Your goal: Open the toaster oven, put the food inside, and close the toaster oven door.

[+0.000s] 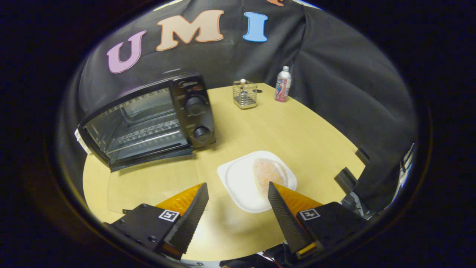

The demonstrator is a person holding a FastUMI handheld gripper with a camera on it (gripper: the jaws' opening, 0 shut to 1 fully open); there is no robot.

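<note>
Toaster oven (148,121) door open, one food piece (268,173) on one plate (238,180), tool (238,190) spread

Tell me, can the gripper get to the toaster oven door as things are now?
Probably yes. The gripper is open and holds nothing, and bare table lies between its fingers and the toaster oven door; the plate sits off to the side.

A pale yellow table (305,141) stands against black cloth walls (346,82).
</note>
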